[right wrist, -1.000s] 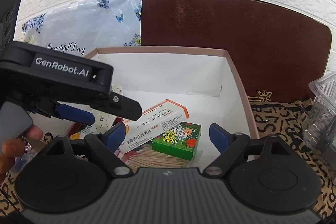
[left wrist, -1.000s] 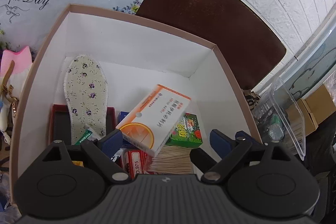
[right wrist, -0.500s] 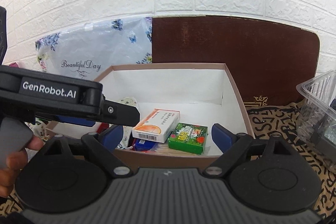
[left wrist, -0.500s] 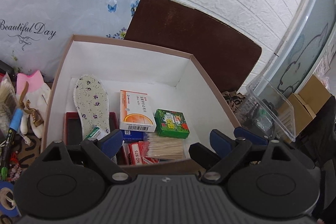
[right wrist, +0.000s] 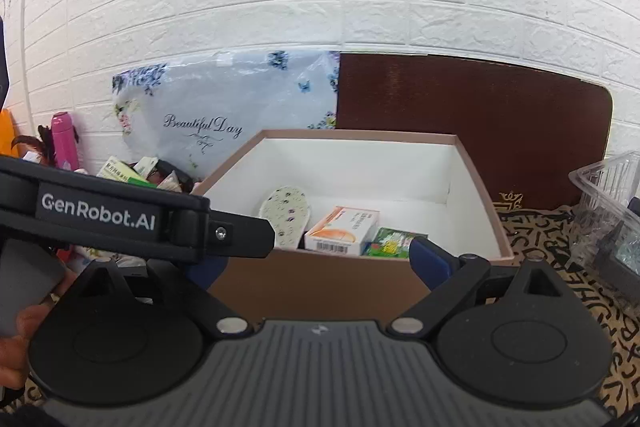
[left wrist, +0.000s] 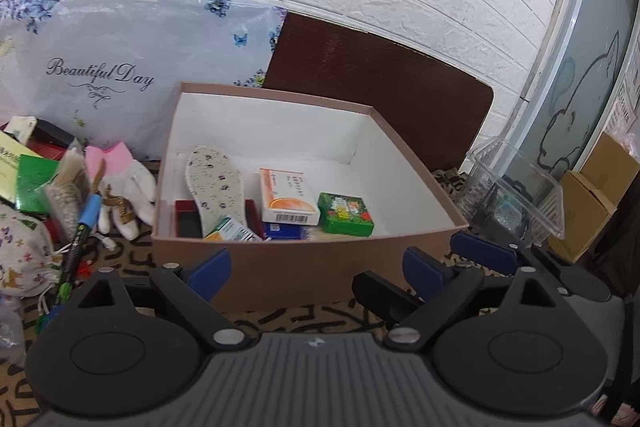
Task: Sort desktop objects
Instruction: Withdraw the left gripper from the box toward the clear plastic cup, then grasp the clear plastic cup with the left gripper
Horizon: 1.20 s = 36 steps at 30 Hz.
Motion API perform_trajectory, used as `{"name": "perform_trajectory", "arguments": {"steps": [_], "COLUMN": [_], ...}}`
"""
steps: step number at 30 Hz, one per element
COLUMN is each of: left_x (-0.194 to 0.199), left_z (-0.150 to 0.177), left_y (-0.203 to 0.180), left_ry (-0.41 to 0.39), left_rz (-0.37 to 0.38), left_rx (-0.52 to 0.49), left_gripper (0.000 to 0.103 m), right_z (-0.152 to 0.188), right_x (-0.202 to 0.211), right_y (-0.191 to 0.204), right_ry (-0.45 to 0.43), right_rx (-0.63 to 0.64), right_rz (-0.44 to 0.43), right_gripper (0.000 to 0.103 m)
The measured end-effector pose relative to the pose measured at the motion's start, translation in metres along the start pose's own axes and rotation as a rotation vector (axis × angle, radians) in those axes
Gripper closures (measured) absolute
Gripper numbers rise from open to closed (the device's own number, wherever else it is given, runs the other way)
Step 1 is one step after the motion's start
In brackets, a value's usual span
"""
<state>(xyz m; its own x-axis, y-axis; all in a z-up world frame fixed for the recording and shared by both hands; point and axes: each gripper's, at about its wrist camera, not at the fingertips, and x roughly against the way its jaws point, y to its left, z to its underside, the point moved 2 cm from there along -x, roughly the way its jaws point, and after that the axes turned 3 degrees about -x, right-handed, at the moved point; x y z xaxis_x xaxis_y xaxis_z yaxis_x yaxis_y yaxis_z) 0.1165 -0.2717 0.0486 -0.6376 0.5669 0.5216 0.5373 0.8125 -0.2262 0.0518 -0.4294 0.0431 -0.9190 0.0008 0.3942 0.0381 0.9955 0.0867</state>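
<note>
A brown cardboard box [left wrist: 304,267] with a white inside stands on the patterned cloth; it also shows in the right wrist view [right wrist: 320,283]. In it lie a flowered insole [left wrist: 214,183], an orange-and-white medicine box [left wrist: 288,197], a green box [left wrist: 346,213] and other small packs. My left gripper [left wrist: 316,269] is open and empty, in front of the box's near wall. My right gripper [right wrist: 316,263] is open and empty, also before the box. The left gripper's body [right wrist: 120,219] crosses the right wrist view at left.
A heap of loose things lies left of the box: white-and-pink socks [left wrist: 128,179], a blue marker [left wrist: 86,219], green packs [left wrist: 32,183], a cloth pouch [left wrist: 20,255]. A clear plastic container [left wrist: 516,195] stands at right. A flowered bag [left wrist: 120,67] and brown board [left wrist: 380,87] lean on the wall.
Both grippers have drawn back and up from inside the box to in front of it. The orange-and-white medicine box now lies flat in the box. Both stay open.
</note>
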Motion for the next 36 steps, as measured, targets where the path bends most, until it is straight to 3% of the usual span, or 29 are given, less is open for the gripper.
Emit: {"name": "perform_trajectory", "arguments": {"steps": [9,20,29,36], "left_x": [0.030,0.055,0.064,0.056], "left_z": [0.046,0.093,0.101,0.095], "left_y": [0.015,0.068,0.105,0.114], "left_ry": [0.011,0.031,0.006,-0.012], "left_rz": [-0.021,-0.081,-0.113,-0.077], "left_rx": [0.003,0.135,0.217,0.127], "left_gripper": [0.007,0.007,0.007,0.009], "right_z": [0.030,0.074,0.089,0.096], "right_x": [0.011,0.003,-0.006,-0.018], "right_y": [0.039,0.087,0.115,0.139], "right_ry": [0.040,0.148,0.169,0.155], "right_rx": [-0.004,-0.048,-0.006,0.130], "right_rz": [-0.089,-0.200,-0.205,-0.150], "right_gripper": [0.008,0.008,0.008,0.008]}}
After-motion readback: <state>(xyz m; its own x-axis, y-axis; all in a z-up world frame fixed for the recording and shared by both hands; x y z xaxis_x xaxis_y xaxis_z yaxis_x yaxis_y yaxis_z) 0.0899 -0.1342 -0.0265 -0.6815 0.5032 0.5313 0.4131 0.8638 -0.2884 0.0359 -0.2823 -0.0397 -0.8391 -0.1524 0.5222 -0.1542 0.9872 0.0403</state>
